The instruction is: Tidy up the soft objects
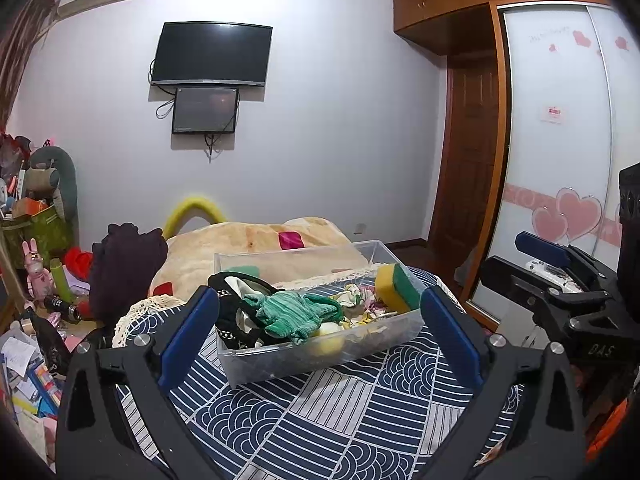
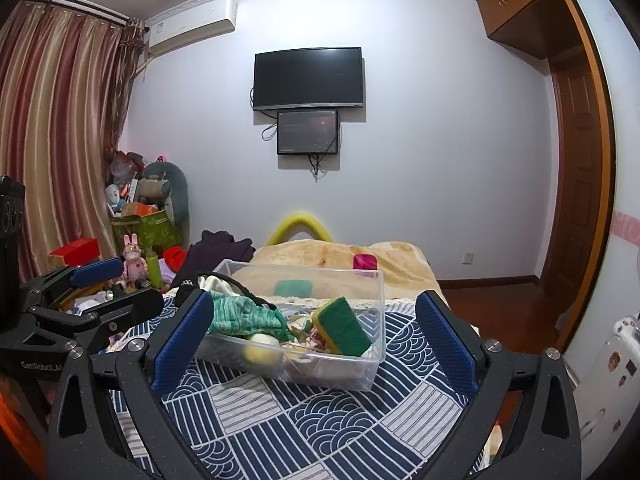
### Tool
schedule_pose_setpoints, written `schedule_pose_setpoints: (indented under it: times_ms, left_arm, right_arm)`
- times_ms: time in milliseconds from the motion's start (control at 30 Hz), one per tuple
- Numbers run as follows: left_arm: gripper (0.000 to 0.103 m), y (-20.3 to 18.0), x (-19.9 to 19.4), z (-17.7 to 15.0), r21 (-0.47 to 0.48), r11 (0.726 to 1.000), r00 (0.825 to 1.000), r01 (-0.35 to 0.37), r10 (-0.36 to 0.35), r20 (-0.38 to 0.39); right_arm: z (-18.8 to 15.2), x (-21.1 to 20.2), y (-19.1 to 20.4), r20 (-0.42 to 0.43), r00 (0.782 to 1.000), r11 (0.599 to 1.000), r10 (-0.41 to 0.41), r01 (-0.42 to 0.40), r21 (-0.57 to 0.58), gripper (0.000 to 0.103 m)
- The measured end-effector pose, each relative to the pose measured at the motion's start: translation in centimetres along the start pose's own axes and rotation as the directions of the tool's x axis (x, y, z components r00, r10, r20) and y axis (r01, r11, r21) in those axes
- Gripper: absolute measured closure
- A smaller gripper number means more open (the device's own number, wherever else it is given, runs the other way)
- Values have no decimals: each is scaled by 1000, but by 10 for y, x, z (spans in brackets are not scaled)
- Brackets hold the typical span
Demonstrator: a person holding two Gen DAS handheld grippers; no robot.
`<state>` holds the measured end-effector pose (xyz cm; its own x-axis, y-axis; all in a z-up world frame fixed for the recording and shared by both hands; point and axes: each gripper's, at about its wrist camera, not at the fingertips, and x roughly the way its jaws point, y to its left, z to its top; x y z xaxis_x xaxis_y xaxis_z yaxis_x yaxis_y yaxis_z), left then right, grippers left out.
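A clear plastic bin (image 1: pixel 320 354) (image 2: pixel 360 372) stands on a blue patterned bedcover (image 1: pixel 340 412) (image 2: pixel 320 420). It holds a green knit cloth (image 1: pixel 296 312) (image 2: pixel 244 316), a black-and-white garment (image 1: pixel 232 304), a yellow-green sponge (image 1: pixel 396 286) (image 2: pixel 344 326), a yellow ball (image 1: pixel 330 340) (image 2: pixel 262 350) and small rags. My left gripper (image 1: pixel 320 330) is open and empty, its blue pads just in front of the bin. My right gripper (image 2: pixel 314 338) is open and empty, also in front of the bin. Each gripper shows at the edge of the other's view.
A beige blanket (image 1: pixel 248 240) (image 2: pixel 320 252) with a pink item (image 1: pixel 290 240) lies beyond the bin. A dark garment (image 1: pixel 124 264) hangs at the bed's left. Cluttered toys and boxes (image 1: pixel 32 240) (image 2: pixel 148 220) fill the left floor. A wardrobe (image 1: pixel 560 140) stands at the right.
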<state>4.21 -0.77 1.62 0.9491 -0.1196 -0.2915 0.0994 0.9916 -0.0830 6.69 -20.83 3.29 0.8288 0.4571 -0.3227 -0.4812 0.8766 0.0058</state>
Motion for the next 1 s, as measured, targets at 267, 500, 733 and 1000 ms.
schedule_pose_setpoints:
  times_ms: [267, 500, 733, 1000]
  left_arm:
    - [1, -2, -1, 1, -1, 1000, 1000, 0, 0, 0]
    - [1, -5, -1, -1, 5, 1000, 1000, -2, 2, -4]
    - [0, -5, -3, -1, 3, 1000, 1000, -4, 4, 1]
    - [0, -1, -3, 0, -10, 1000, 1000, 1, -1, -4]
  right_arm:
    - [1, -1, 0, 2, 1000, 1000, 2, -2, 0, 2]
    - [1, -1, 0, 2, 1000, 1000, 0, 0, -1, 2]
    - [1, -1, 0, 1, 1000, 1000, 1, -1, 0, 2]
    - [2, -2, 1, 1, 1000, 1000, 2, -2, -2, 2]
